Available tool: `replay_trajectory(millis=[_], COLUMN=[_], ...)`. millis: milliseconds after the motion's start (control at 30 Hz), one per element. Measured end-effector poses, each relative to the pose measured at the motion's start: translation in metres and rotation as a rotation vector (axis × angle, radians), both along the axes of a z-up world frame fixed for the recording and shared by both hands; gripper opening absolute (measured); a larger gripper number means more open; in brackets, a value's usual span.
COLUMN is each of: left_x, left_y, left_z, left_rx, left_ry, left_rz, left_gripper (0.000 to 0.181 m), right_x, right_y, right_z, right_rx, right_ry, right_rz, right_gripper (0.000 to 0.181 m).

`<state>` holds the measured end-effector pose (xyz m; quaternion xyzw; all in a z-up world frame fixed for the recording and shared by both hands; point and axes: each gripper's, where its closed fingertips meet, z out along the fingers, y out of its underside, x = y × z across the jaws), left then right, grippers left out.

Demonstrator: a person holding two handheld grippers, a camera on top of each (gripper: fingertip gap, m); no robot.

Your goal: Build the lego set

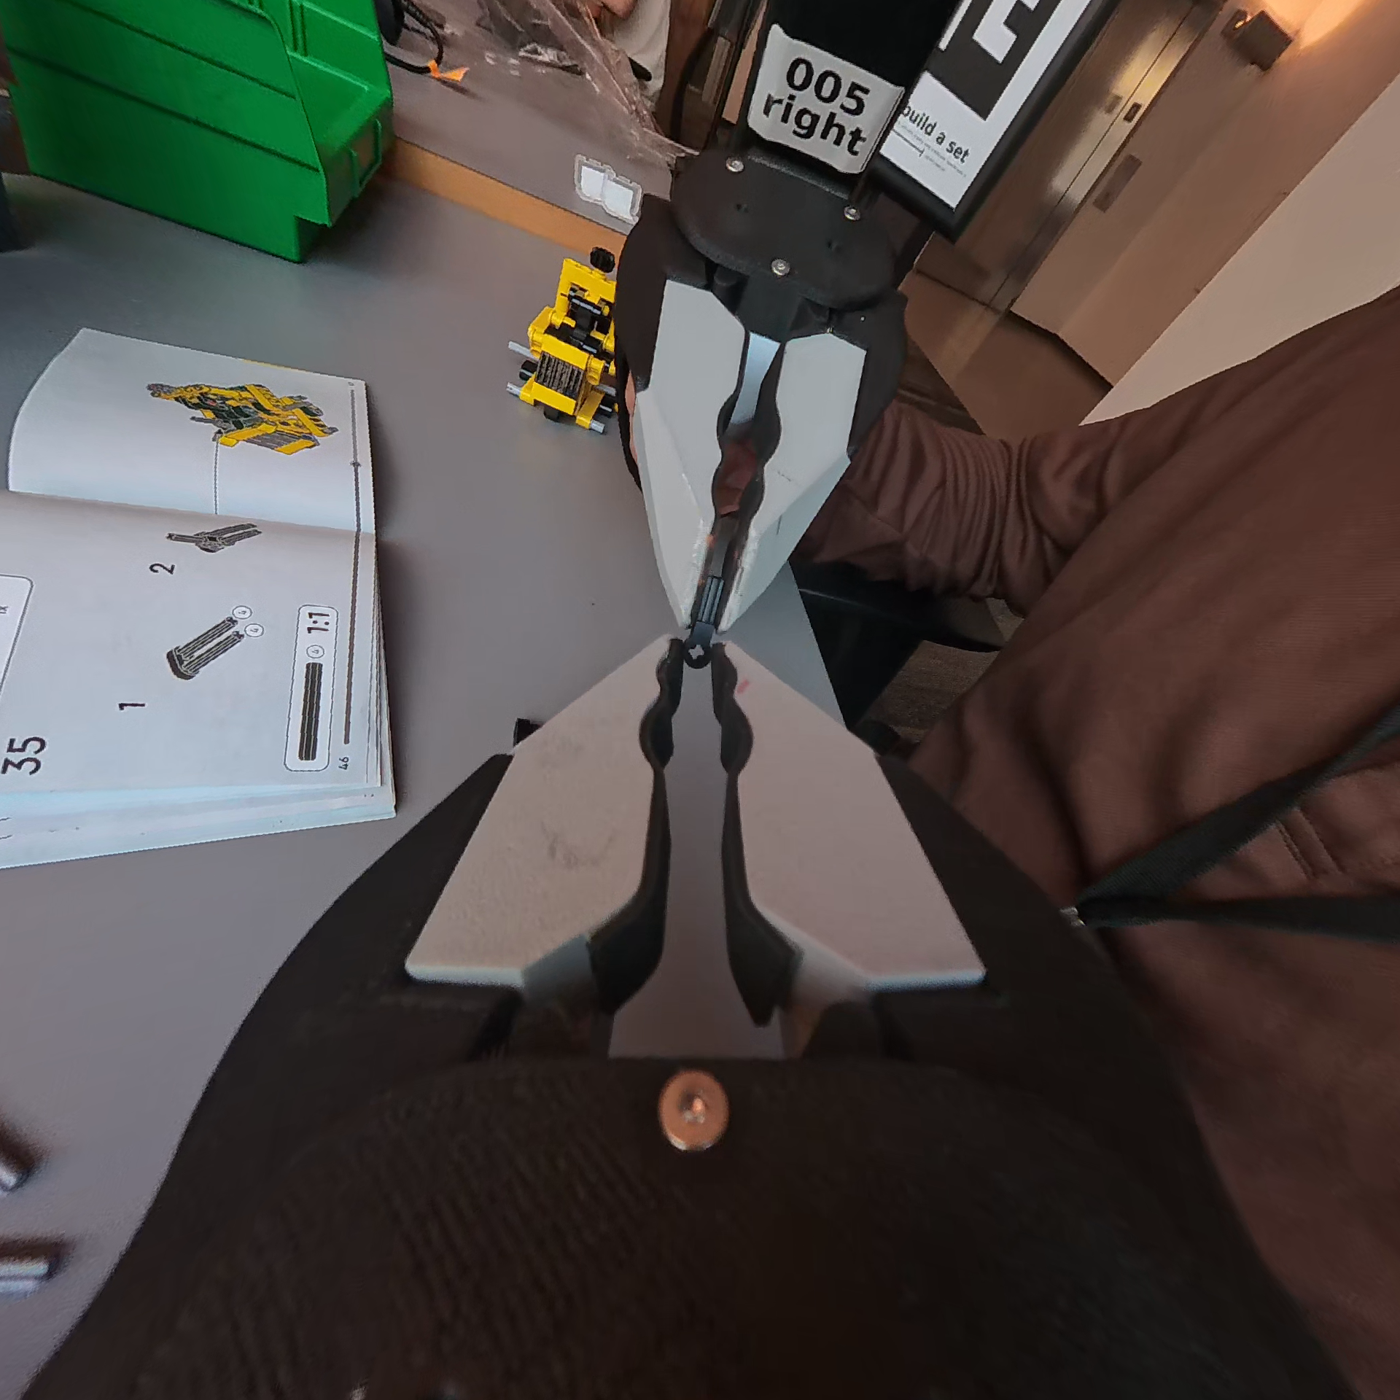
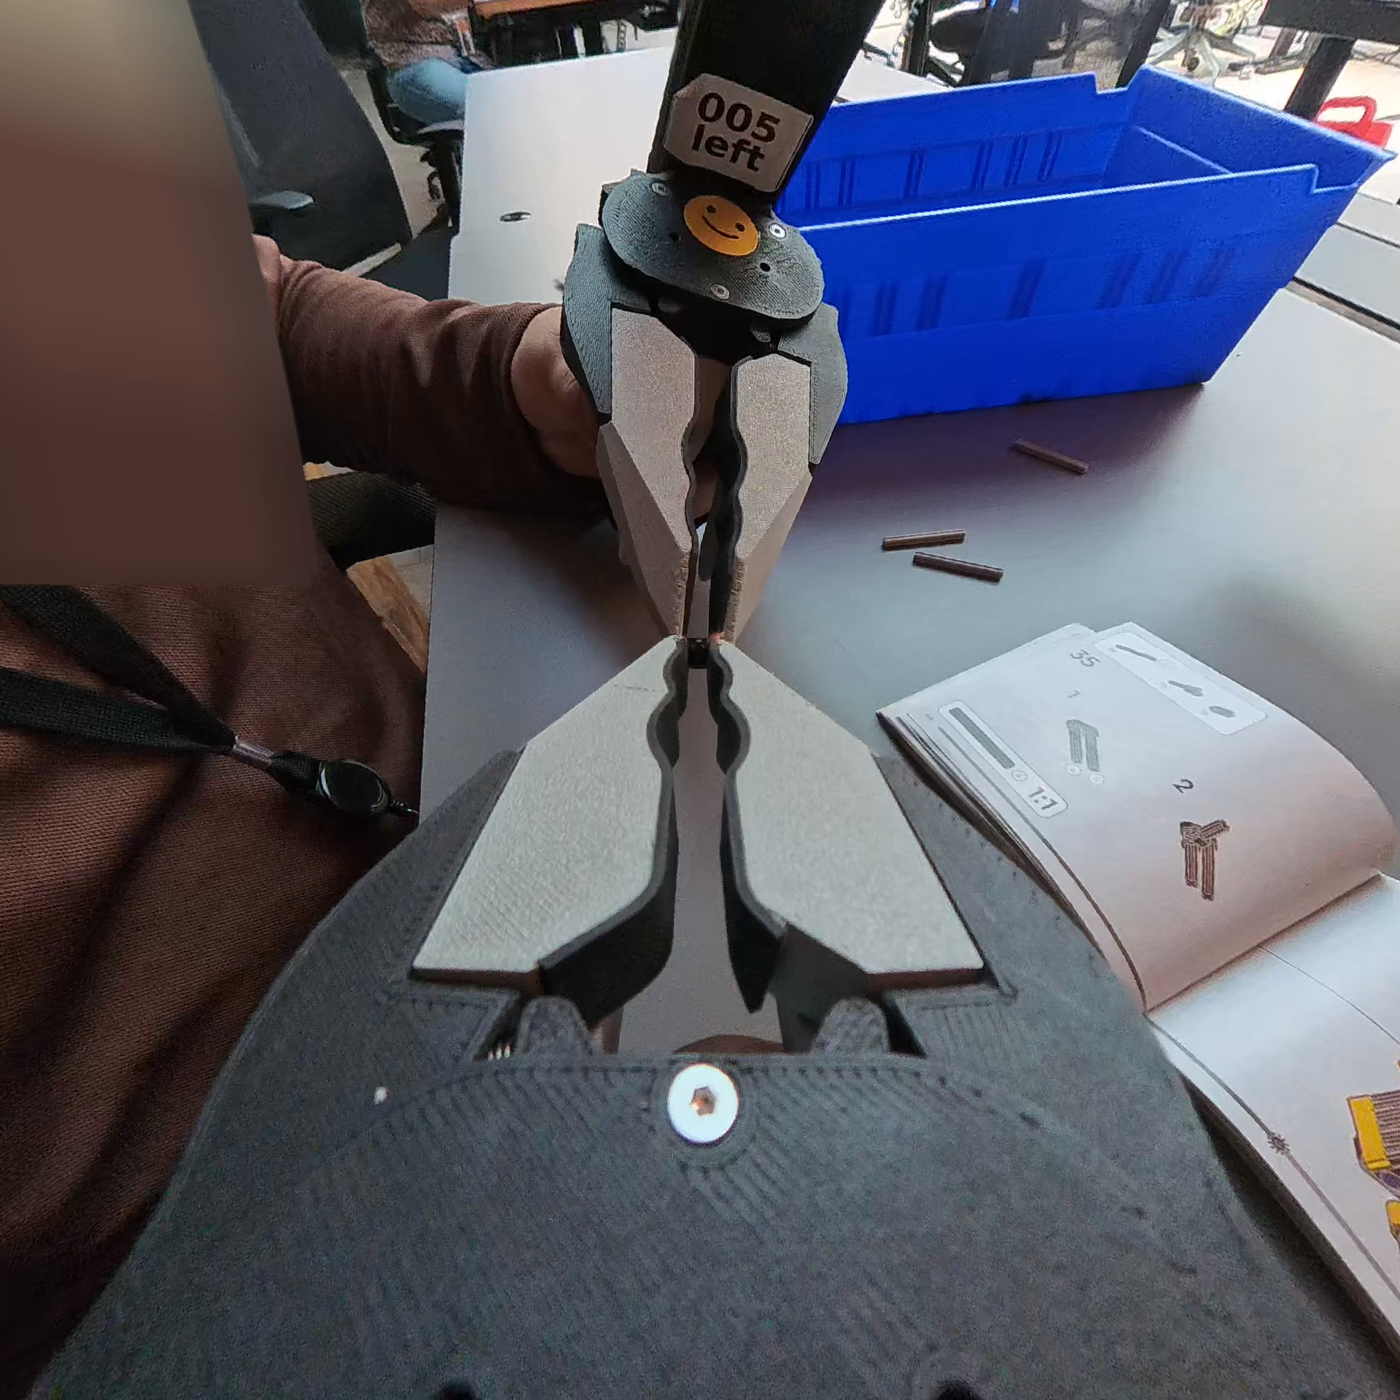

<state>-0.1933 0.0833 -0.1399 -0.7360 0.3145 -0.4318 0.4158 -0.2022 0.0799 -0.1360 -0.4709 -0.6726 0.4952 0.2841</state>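
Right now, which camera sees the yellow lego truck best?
The left wrist view: the yellow lego truck stands whole on the grey table, beyond the open booklet. The right wrist view does not show the truck itself.

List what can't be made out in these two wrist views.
- Contents of the blue plastic bin, right wrist view: its front wall hides the inside.
- Contents of the green plastic bin, left wrist view: cut off by the top edge.
- Small black piece where the left gripper and right gripper meet: too small to tell its full shape or who grips it.
- Objects at the left wrist view's lower-left edge: blurred.
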Motion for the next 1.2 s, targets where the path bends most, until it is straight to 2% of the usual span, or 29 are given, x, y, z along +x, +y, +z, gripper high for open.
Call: replay_trajectory(millis=[200, 933, 1200], left_x=[0.0004, 0.0018, 0.0047], left_y=[0.0014, -0.001, -0.0022], left_z=[-0.0089, -0.0068, -0.0101], left_rx=[0.025, 0.009, 0.011], left_ry=[0.076, 0.058, 0.08], left_rz=[0.013, 0.0, -0.008], left_gripper=[0.005, 0.005, 0.005], right_x=[-0.0001, -0.0004, -0.0018], right_y=[0.0011, -0.0039, -0.0045], right_z=[-0.0077, -0.0023, -0.0042], right_rx=[0.014, -0.056, -0.036], right_ry=[-0.034, -0.001, -0.007], right_rz=[-0.002, 0.035, 0.028], right_gripper=[0.002, 0.006, 0.002])
